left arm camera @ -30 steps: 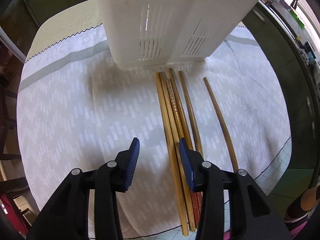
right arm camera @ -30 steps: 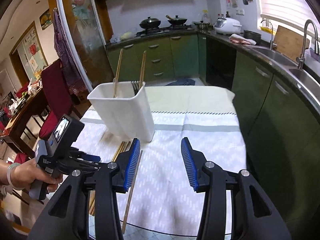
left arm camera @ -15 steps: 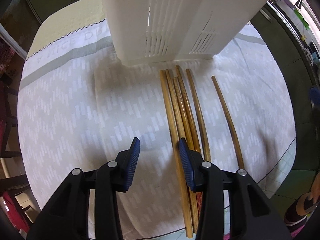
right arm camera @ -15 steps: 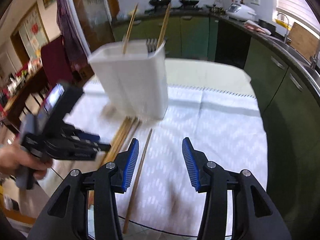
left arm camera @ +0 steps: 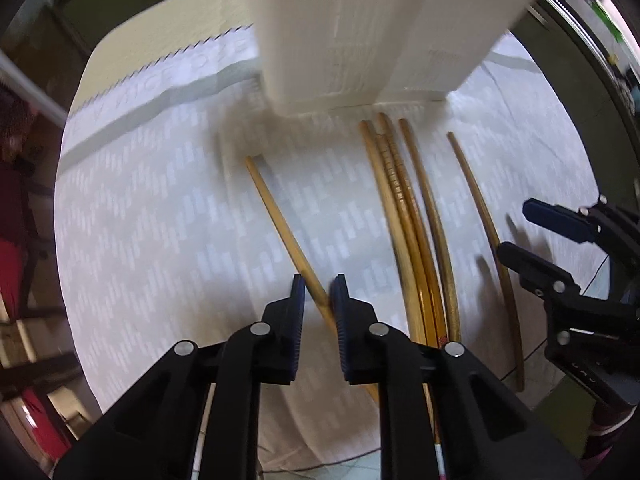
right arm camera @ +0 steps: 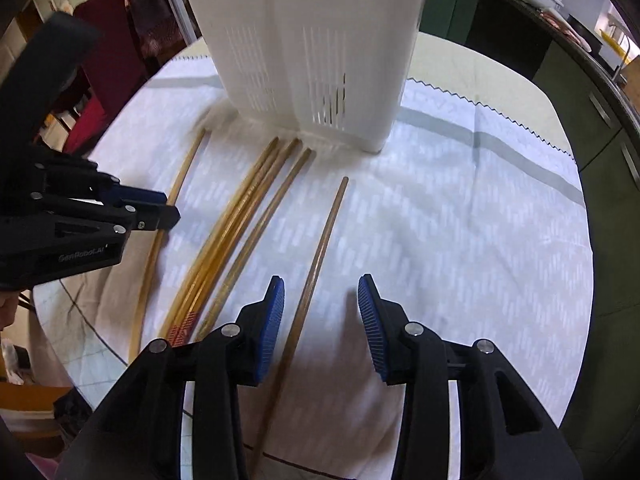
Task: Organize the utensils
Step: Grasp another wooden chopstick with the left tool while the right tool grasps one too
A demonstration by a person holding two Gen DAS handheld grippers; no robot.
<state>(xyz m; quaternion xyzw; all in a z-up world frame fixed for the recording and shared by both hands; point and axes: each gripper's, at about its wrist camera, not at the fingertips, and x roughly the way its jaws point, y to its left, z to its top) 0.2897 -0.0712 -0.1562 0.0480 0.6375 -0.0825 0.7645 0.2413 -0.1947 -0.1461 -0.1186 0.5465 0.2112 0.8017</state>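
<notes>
Several wooden chopsticks lie on the white tablecloth (left arm camera: 160, 240) in front of a white slotted utensil holder (left arm camera: 360, 32) (right arm camera: 312, 40). My left gripper (left arm camera: 319, 284) (right arm camera: 168, 206) points down, its jaws closing, and the pads pinch one chopstick (left arm camera: 276, 208) (right arm camera: 184, 168), which slants off to the left of the bundle (left arm camera: 408, 220) (right arm camera: 232, 220). My right gripper (right arm camera: 320, 292) (left arm camera: 520, 232) hangs low over a lone chopstick (right arm camera: 324, 232) (left arm camera: 480, 208). That stick runs between its closing jaws, nearer the left finger, and the pads do not touch it.
The table's round front edge (right arm camera: 280, 464) runs just under both grippers. Dark green kitchen cabinets (right arm camera: 592, 92) stand to the right, and red chairs (right arm camera: 92, 112) to the left. A person's hand (right arm camera: 5, 308) shows behind the left gripper.
The left jaws have closed on one chopstick, which now lies aslant apart from the bundle. The right gripper has dropped and tilted down over the lone chopstick and entered the left wrist view.
</notes>
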